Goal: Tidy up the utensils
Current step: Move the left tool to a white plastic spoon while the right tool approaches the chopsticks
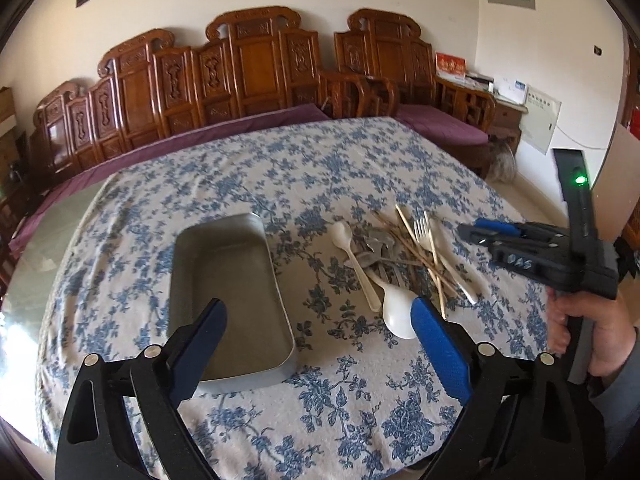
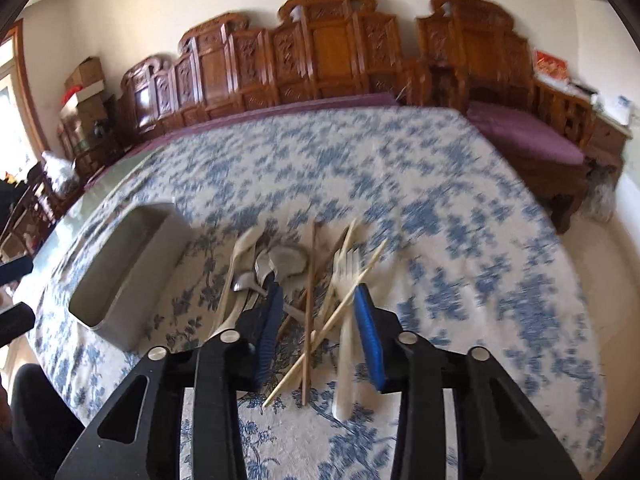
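Note:
A grey metal tray [image 1: 224, 276] lies empty on the floral tablecloth; it also shows at the left of the right wrist view [image 2: 124, 276]. Right of it is a heap of utensils [image 1: 404, 256]: white spoons [image 1: 396, 312], metal spoons, a fork [image 1: 420, 228] and chopsticks. My left gripper [image 1: 320, 344] is open, low over the cloth between tray and heap, holding nothing. My right gripper [image 2: 320, 328] is open just above the heap, with chopsticks [image 2: 316, 320] and a white fork [image 2: 346, 320] between its fingers; it also shows in the left wrist view [image 1: 476, 234].
The table [image 1: 320, 168] is covered with a blue floral cloth; its glass edge shows at left. A carved wooden bench with purple cushions [image 1: 240, 80] stands behind the table. The right wrist view is motion-blurred.

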{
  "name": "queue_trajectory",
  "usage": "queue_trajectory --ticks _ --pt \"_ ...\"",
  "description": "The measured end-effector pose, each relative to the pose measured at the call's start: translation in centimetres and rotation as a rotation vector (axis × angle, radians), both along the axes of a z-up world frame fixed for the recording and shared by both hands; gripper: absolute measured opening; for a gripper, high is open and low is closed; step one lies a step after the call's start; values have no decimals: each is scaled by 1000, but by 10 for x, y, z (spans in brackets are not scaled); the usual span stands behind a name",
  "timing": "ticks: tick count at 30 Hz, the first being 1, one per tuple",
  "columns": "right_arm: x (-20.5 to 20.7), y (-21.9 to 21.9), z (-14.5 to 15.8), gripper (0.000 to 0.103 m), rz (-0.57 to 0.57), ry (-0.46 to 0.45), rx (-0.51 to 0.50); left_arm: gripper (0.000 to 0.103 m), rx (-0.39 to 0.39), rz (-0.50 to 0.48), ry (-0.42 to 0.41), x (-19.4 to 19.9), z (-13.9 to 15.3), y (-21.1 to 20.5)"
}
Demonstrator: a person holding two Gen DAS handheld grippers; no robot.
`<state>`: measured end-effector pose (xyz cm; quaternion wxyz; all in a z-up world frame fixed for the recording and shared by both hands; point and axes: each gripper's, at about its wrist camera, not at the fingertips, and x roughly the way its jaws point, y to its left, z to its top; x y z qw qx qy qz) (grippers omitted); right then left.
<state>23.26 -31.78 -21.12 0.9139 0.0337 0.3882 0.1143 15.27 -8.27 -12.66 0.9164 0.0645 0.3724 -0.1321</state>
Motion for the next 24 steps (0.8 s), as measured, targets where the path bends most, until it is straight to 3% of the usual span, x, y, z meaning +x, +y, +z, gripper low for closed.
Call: queue_trajectory --ticks 4,11,24 --pt "21 17 -31 24 65 69 -48 85 -9 -5 38 12 -13 -4" --pt "44 32 -54 8 130 122 -105 84 5 -7 75 26 -26 -11" --pt "49 25 -56 8 124 150 -89 84 30 19 118 37 -44 -22"
